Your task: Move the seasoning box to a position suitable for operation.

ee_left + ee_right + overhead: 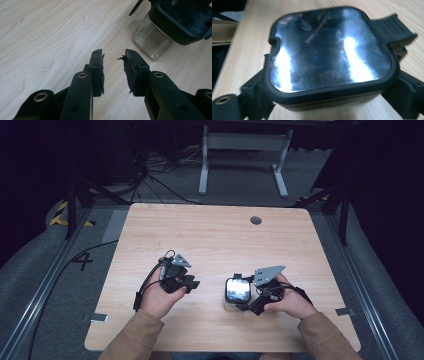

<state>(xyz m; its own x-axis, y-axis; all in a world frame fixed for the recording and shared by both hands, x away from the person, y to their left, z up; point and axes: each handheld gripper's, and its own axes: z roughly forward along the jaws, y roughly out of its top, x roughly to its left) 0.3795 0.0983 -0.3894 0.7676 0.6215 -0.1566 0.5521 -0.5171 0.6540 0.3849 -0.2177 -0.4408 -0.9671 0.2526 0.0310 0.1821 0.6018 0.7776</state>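
Dark surroundings ring a light wooden table [210, 235] in the high view, with grey floor, loose cables and a white metal frame [243, 150] beyond its far edge. One round grey plug [256, 220] sits in the tabletop near that edge. Two hands in tan sleeves come up from the bottom, each holding one gripper. The left gripper [189, 284] hovers over bare wood left of centre, empty. The right gripper [241, 299] reaches to one container [237, 292], a clear box with a dark, glossy square lid, standing on the table between the two hands, nearer the right one.

Seen from the left gripper view, the two black jaws stand apart with bare wood grain between them; their pads look torn and frayed at the edges. The container [160, 40] stands beyond and to the right, its clear rounded body on the wood, its dark lid cut off by the top edge.

From the right gripper view, the lid [329, 57] is close and blurred, reflecting two bright streaks, with a ridged latch tab [397, 27] at the upper right. The jaws press in against the container from both sides below the lid's rim, their tips hidden under it.
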